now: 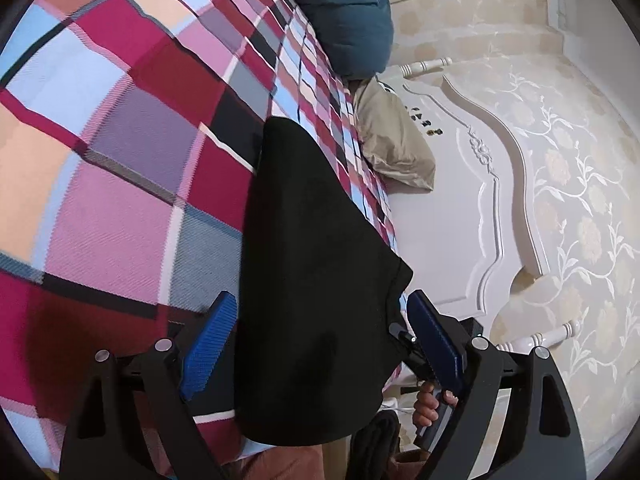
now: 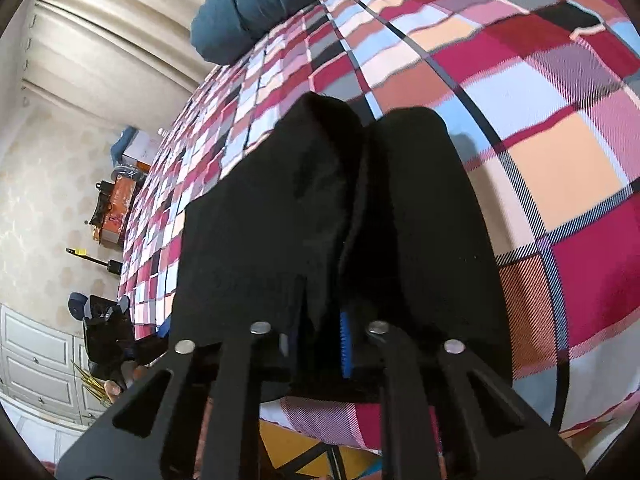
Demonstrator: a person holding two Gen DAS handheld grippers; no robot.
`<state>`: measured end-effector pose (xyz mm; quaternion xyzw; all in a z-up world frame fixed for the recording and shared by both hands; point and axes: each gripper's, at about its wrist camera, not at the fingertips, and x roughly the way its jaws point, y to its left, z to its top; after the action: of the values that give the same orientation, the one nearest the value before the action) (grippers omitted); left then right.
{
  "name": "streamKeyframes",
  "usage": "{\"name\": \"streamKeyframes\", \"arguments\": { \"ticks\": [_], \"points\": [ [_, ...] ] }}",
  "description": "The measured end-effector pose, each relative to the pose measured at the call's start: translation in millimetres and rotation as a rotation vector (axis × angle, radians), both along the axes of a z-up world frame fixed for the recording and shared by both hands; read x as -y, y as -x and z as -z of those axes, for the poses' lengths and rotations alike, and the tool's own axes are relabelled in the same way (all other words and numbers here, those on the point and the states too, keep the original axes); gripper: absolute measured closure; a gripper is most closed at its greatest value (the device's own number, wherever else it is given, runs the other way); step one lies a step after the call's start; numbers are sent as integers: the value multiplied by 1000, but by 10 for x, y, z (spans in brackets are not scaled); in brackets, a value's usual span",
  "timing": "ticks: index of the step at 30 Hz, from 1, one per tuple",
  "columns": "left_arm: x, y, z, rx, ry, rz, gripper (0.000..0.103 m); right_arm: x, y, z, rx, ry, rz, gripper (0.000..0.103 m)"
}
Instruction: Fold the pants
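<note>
The black pants are lying on the plaid bedsheet at the near edge of the bed, and both wrist views are showing them close up.

Left gripper: its 2 blue-padded fingers are standing spread wide, 1 on each side of the dark cloth. The pants are passing through the gap between them, and neither pad is pressing on the fabric as far as the view shows. In this view the right gripper is showing just beyond the right-hand finger, at the pants' edge, with the person's hand on its grip.

Right gripper: its jaws are sitting close together and pinching a bunched fold of the pants; 1 blue pad is peeking out beside the cloth. The fabric is draping over the fingers in 2 thick lobes that are running up across the bedsheet.

Surroundings: a teal pillow and a beige pillow are lying at the far end of the bed against the white headboard. A white dresser is standing off to the side in the right wrist view.
</note>
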<state>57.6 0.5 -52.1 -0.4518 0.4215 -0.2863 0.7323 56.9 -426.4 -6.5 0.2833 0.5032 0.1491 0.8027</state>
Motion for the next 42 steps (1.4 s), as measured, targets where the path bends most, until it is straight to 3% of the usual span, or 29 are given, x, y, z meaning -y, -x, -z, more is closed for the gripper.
{"name": "streamKeyframes", "arguments": {
  "ticks": [7,13,18,26,29,31,33,36,42],
  "points": [
    [109,5,-10,7,1,28,17,122,137,-223,77,17,23,93],
    [164,-1,58,-9,-4,42,17,385,167,-37,49,-6,80,93],
    [181,10,136,-29,0,44,17,530,166,222,30,-80,111,93],
    [176,30,199,-39,14,57,17,690,207,365,32,-222,125,91],
    [134,42,194,-46,27,56,17,740,266,289,41,-226,128,73],
    [110,44,186,-47,34,60,17,815,326,191,62,-236,139,43],
    [92,49,181,-51,40,67,17,909,394,75,77,-171,180,27],
    [80,59,180,-54,48,79,17,1007,412,44,78,-122,189,26],
    [210,91,230,-79,88,105,17,979,347,309,17,-209,157,26]
  ]
}}
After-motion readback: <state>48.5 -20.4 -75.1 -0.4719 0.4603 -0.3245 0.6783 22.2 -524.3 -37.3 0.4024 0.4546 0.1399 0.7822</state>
